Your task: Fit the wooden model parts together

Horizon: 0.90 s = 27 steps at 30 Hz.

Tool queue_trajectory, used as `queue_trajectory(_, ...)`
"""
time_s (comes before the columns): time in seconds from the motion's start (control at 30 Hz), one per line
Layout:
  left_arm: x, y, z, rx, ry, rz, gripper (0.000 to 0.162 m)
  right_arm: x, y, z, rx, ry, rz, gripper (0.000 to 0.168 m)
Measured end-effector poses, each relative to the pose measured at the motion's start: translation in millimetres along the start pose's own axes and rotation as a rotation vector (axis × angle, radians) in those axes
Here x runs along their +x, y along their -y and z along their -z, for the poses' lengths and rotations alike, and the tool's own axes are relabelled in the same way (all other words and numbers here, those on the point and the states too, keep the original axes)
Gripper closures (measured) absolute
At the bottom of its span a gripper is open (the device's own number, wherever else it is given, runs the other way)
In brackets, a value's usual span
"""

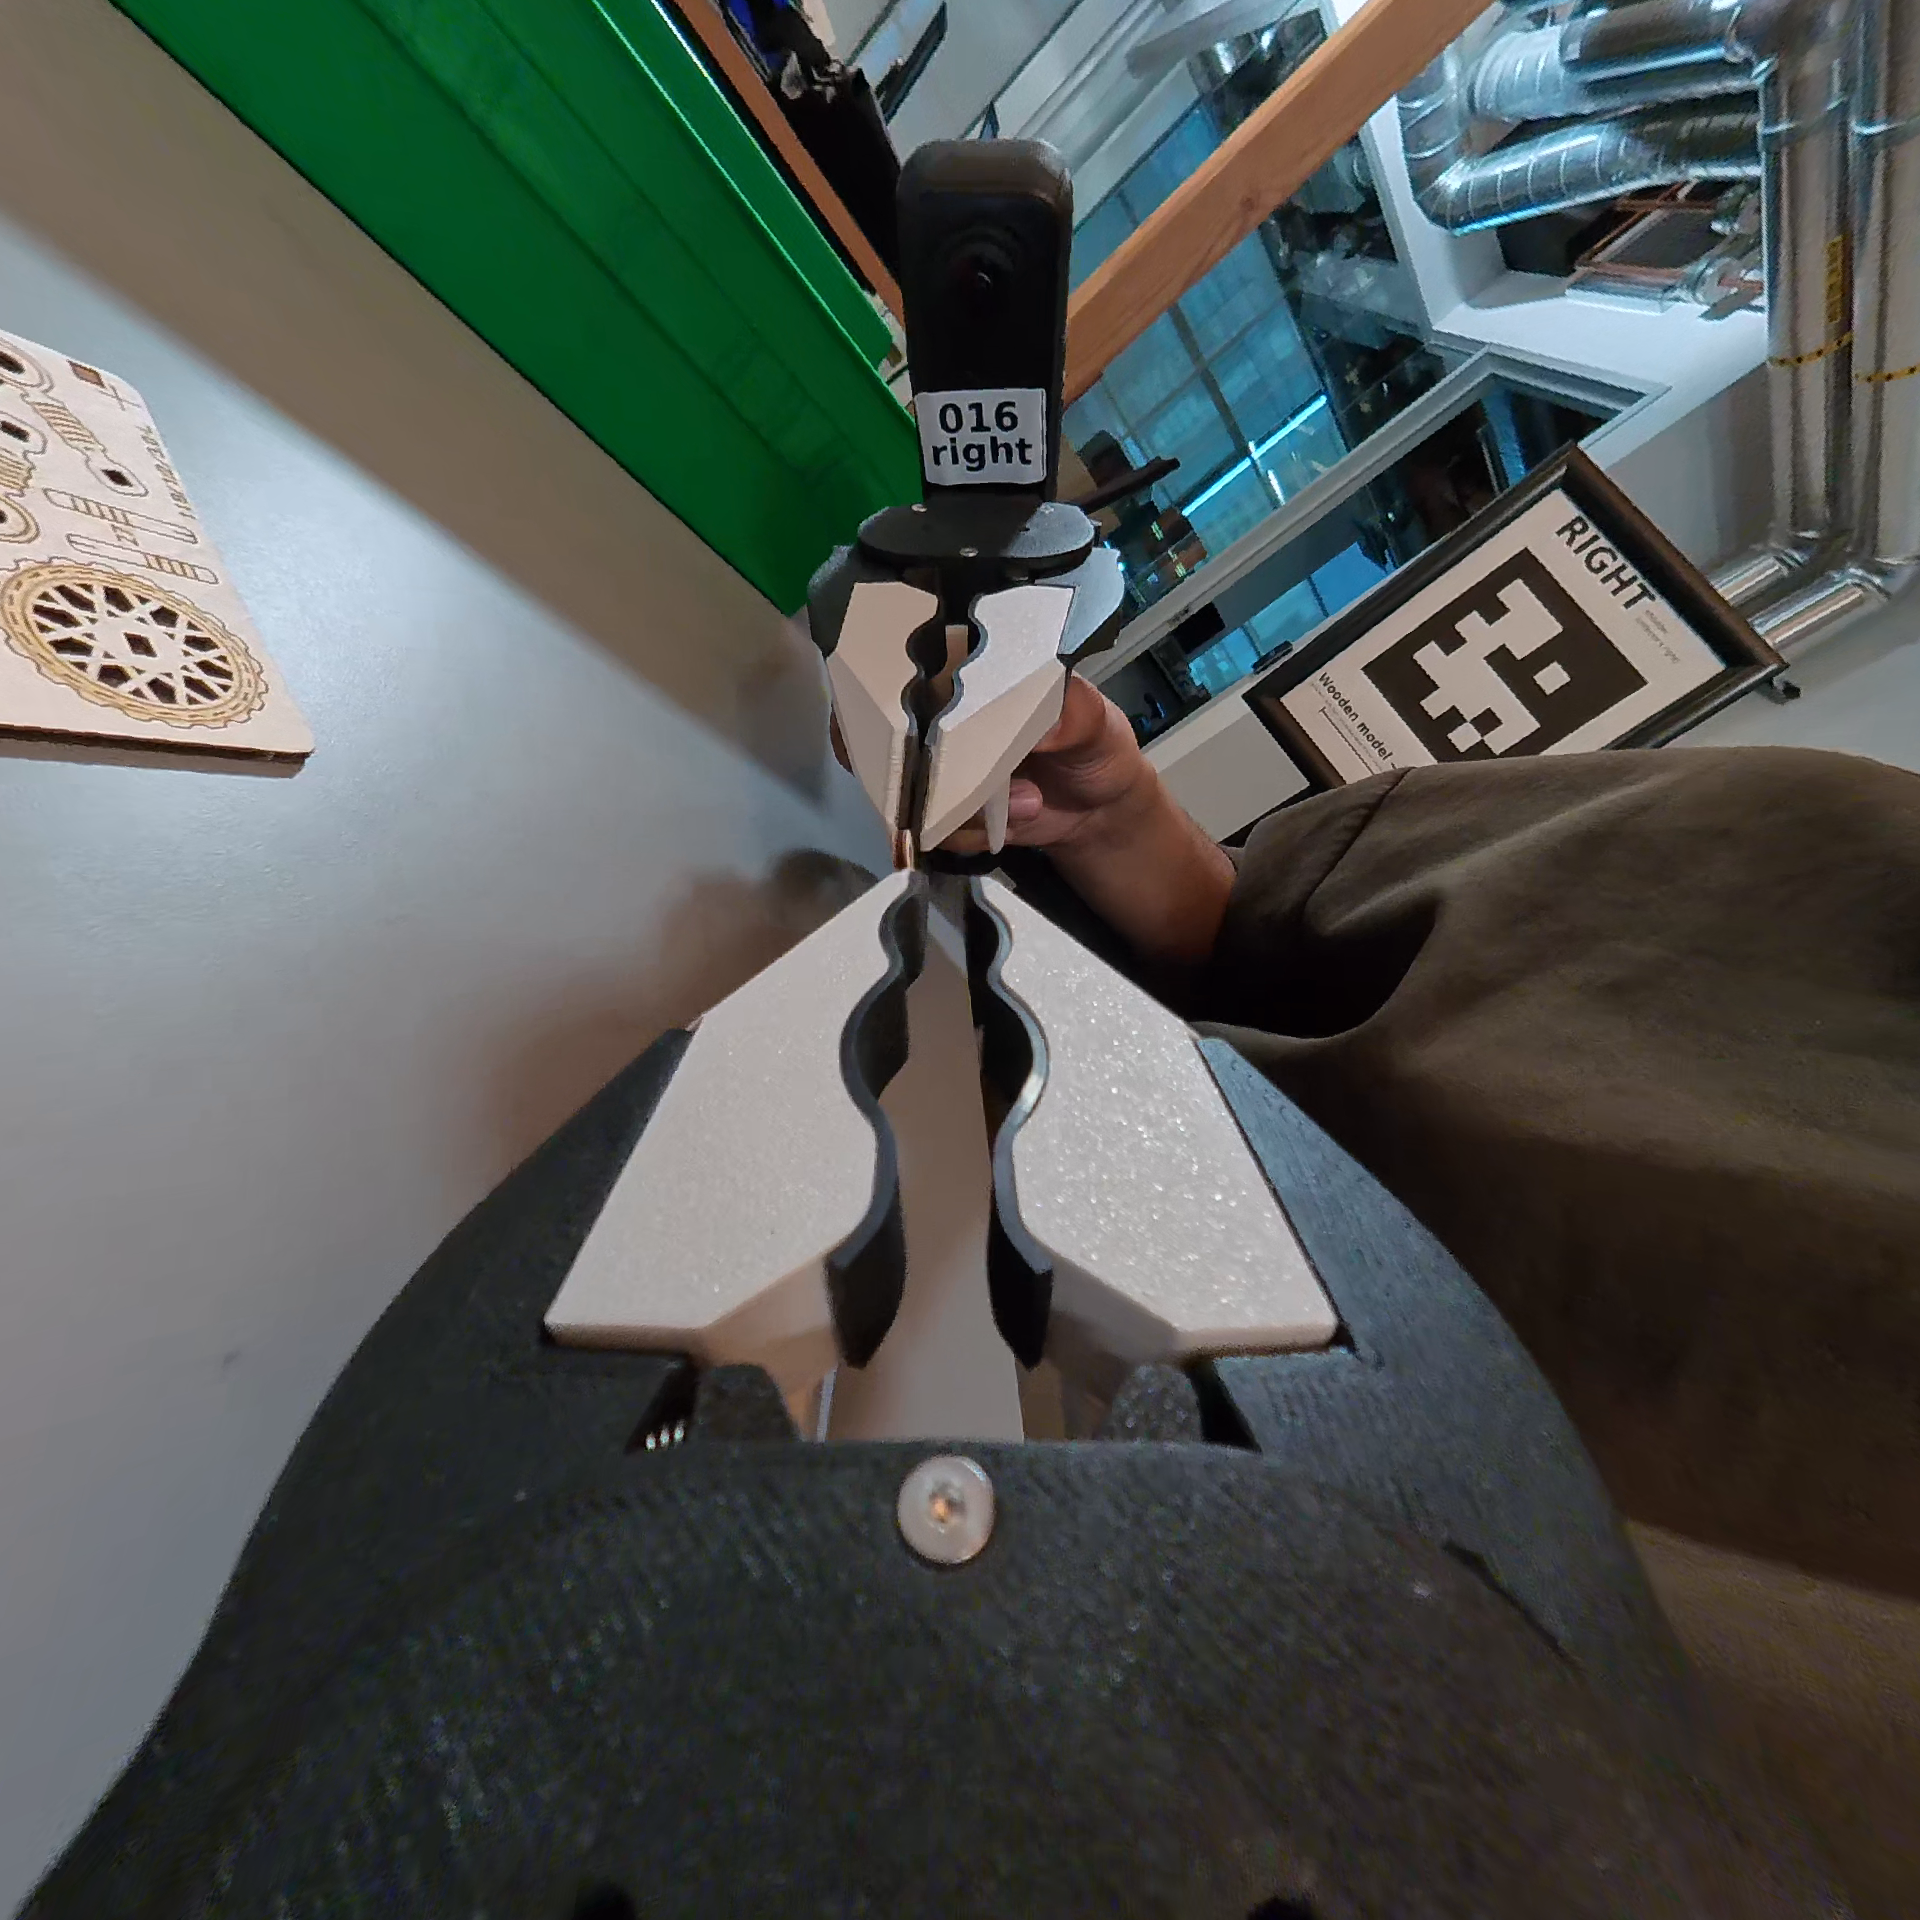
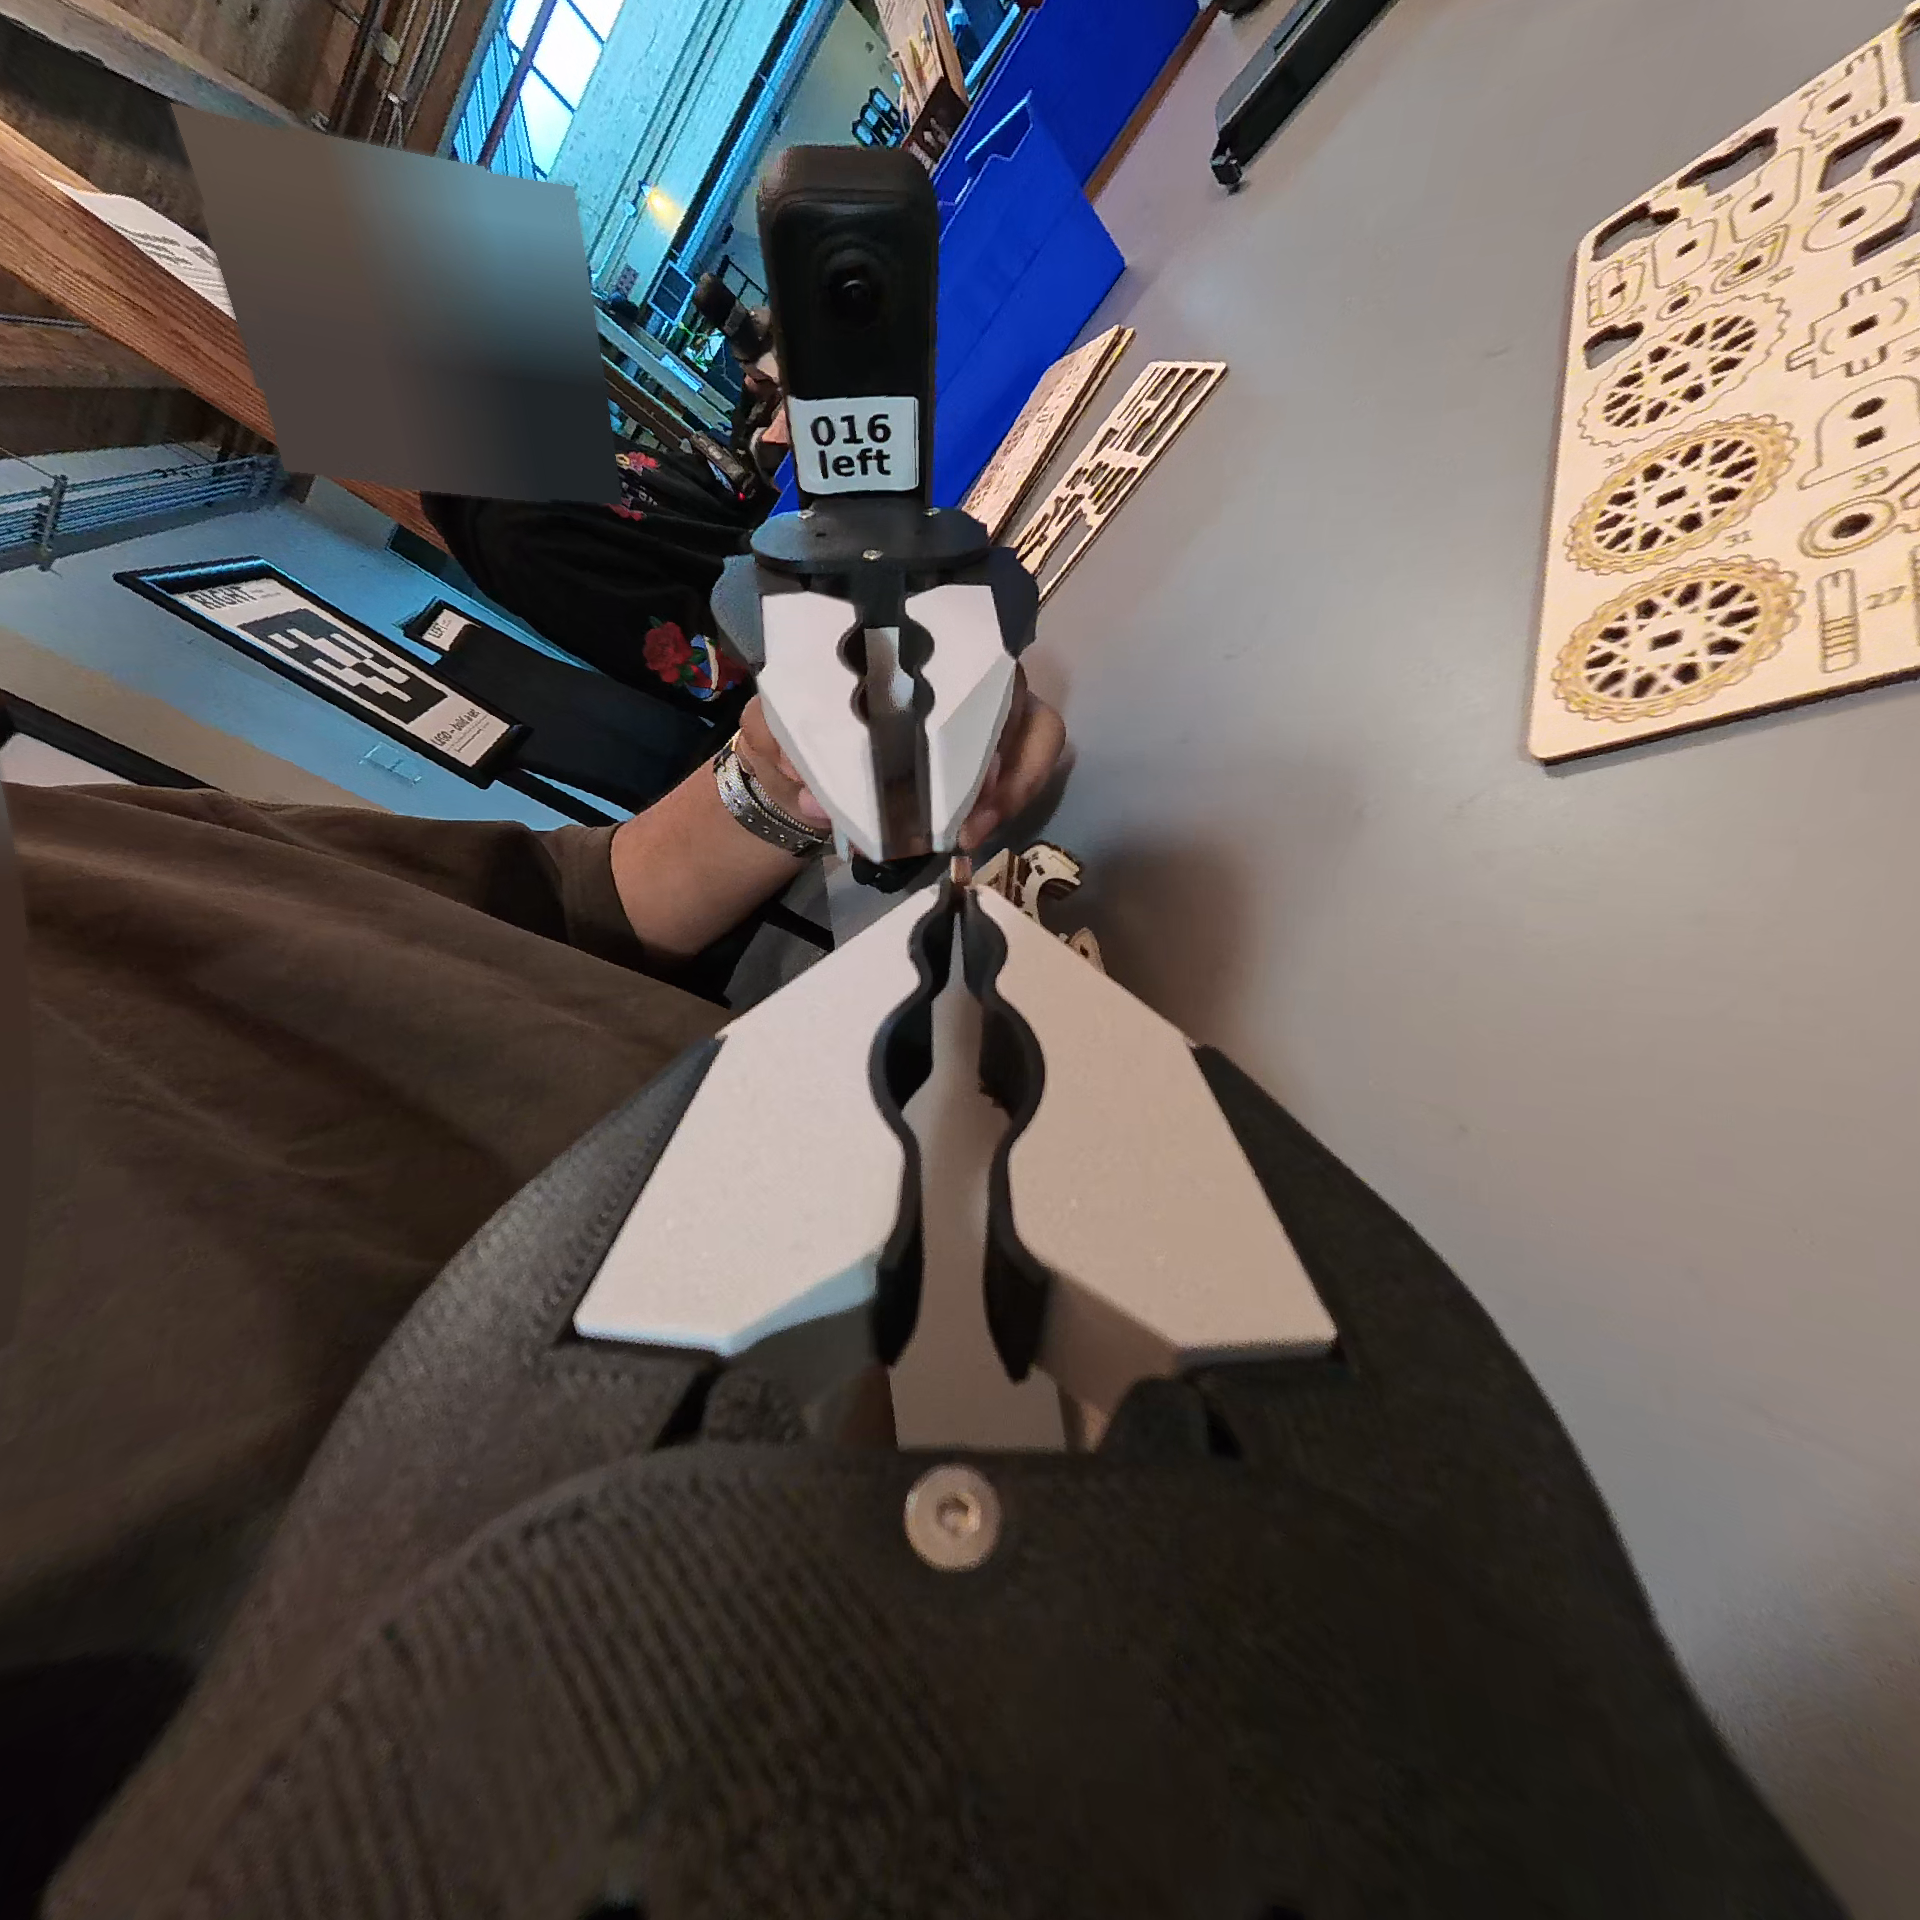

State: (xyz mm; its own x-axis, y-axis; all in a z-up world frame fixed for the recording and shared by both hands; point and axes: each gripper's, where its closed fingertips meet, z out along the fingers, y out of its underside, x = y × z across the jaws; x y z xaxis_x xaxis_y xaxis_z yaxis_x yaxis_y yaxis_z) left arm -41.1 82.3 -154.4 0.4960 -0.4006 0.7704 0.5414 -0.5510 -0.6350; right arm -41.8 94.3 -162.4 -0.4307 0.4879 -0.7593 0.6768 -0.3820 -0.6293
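Tip to tip over the desk [image 2: 1455,1039], the left claw [image 1: 914,883] and right claw [image 2: 956,904] each pinch narrowly on small wooden parts [image 2: 1039,883]: light, thin, brittle, best gripped by flat faces.

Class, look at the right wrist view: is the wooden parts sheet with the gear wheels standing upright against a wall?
No. The wooden parts sheet lies flat on the grey table, right of the tongs.

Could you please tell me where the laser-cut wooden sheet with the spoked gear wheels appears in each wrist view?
Left wrist view: wooden sheet lies at the left edge, on the grey table.
Right wrist view: wooden sheet fills the upper right corner.
Shared landmark: the framed black-and-white marker sign.
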Motion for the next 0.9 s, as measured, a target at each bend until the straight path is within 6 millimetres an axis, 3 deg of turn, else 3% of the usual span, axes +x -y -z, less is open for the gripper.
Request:
queue_trajectory(0.27, -2, -9, -6, -0.053, 0.040, -0.039, 0.154, -8, 0, -3, 0.000, 0.031, 0.021, 0.168)
queue_trajectory(0.43, 1, -10, -8, -0.062, 0.031, -0.054, 0.161, -10, -1, -5, -0.002, 0.041, 0.028, 0.168)
queue_trajectory(0.9, 4, 2, -1, 0.009, 0.002, -0.041, 0.161, -16, 9, -4, 0.066, 0.048, 0.098, 0.163)
